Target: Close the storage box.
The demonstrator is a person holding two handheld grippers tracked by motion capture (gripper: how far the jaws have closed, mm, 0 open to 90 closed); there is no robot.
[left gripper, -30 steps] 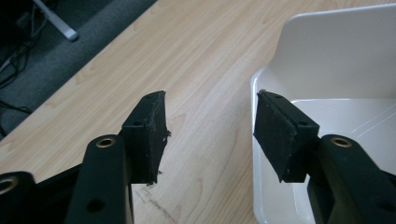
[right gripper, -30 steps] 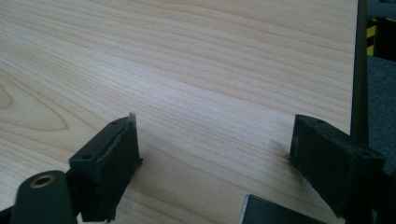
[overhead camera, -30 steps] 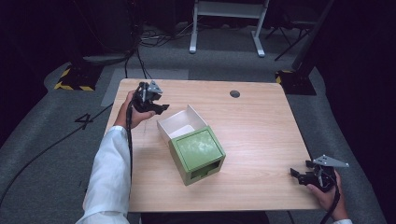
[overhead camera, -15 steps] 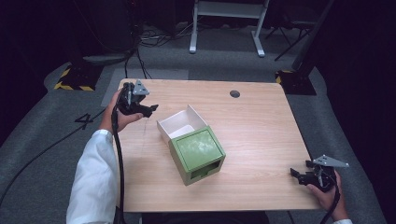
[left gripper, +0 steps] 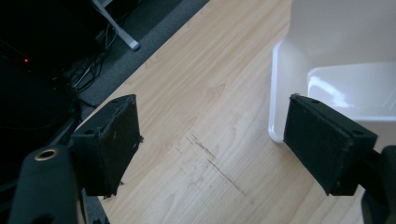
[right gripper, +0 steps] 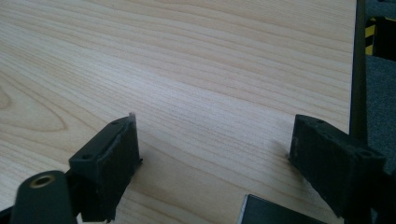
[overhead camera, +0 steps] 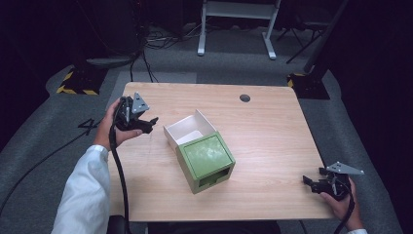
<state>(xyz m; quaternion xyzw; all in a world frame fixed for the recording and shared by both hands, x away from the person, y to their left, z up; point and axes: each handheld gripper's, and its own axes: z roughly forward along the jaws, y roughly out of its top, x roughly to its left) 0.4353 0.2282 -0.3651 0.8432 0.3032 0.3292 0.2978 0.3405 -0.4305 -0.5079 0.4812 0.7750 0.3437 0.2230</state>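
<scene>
A green box (overhead camera: 205, 162) lies mid-table with a white drawer (overhead camera: 189, 128) pulled out of its far side; the drawer looks empty. My left gripper (overhead camera: 147, 124) hovers at the table's left side, a little left of the drawer, jaws open with nothing between them. In the left gripper view the left gripper (left gripper: 210, 144) has the drawer's white corner (left gripper: 299, 84) just beyond its right jaw. My right gripper (overhead camera: 311, 183) rests low near the front right corner of the table, open and empty. In the right gripper view the right gripper (right gripper: 215, 154) shows bare wood between its jaws.
The wooden table (overhead camera: 272, 131) has a dark cable hole (overhead camera: 245, 98) near its far edge. A cable (overhead camera: 118, 170) trails from the left gripper along a white sleeve (overhead camera: 83, 195). White frame legs (overhead camera: 234, 29) stand on the floor behind.
My left gripper has drawn back leftward and toward the near side, away from the drawer, still open. The right gripper and the box have stayed put.
</scene>
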